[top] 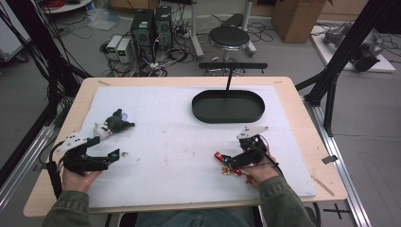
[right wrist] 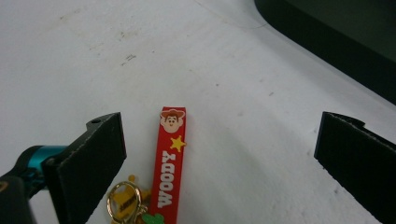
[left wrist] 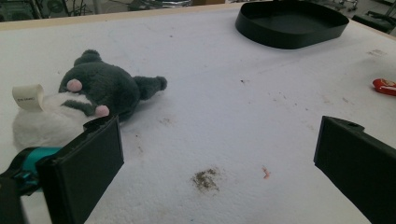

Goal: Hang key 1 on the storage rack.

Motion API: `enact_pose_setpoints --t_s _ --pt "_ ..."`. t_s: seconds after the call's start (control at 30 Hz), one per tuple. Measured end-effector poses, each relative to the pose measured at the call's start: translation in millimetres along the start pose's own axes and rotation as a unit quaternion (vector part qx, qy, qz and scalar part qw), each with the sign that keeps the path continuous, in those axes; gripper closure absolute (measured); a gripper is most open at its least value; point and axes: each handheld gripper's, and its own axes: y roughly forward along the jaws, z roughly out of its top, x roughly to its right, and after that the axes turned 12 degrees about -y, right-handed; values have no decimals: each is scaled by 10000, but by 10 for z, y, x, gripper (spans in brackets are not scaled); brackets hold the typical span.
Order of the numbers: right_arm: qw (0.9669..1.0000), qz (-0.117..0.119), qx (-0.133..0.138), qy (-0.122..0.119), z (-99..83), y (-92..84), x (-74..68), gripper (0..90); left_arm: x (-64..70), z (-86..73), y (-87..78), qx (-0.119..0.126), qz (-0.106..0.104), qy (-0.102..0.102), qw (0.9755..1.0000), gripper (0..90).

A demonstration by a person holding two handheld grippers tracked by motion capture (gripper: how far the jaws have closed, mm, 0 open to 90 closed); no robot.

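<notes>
- Left gripper (top: 115,156): near the table's left front, jaws wide apart, nothing between them. In the left gripper view (left wrist: 219,158) the gap frames bare white mat with a brown smudge (left wrist: 206,179).
- Plush toy (top: 113,125): dark grey and white, lying on its side on the mat just beyond the left gripper. In the left gripper view (left wrist: 100,91) it sits just past the near jaw, with pink paw pads and a curled white tag (left wrist: 28,97); not gripped.
- Right gripper (top: 226,161): near the right front, held in the right hand (top: 259,171), jaws wide apart. Right gripper view (right wrist: 219,154) shows them straddling the keychain, not touching it.
- Woody keychain strap (right wrist: 169,158): red rubber, flat on the mat between the right jaws, closer to the jaw at that view's left; lettering reads "WOODY", with face and star. Gold ring (right wrist: 122,198) and charms at its near end. High view shows it (top: 220,157) at the right gripper's tip.
- Black oval tray (top: 228,106): far right of the mat, well apart from both grippers; inside looks empty.
- White mat (top: 179,142) covers most of the wooden table (top: 302,127).
</notes>
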Motion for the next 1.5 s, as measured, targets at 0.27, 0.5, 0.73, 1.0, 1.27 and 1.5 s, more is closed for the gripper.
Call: enact_pose_setpoints --t_s 0.27,0.5,0.73,1.0,1.27,1.5 --pt "9976 483 -481 -71 76 166 -91 17 3 -2 6 -43 -28 9 10000 18" --pt "9944 623 -851 8 90 239 -118 89 6 -4 13 -68 -27 20 10000 17" --pt "9923 618 -1076 -9 104 276 -147 172 28 -19 55 -275 48 189 9994 18" --pt "9905 707 -1171 -112 118 285 -156 375 30 -21 60 -313 36 197 9993 17" --pt "9890 602 -1318 -287 152 278 -161 713 31 -22 61 -305 20 187 9994 18" --pt "9886 537 -1362 -343 172 273 -185 739 28 -20 58 -310 18 191 9993 18"
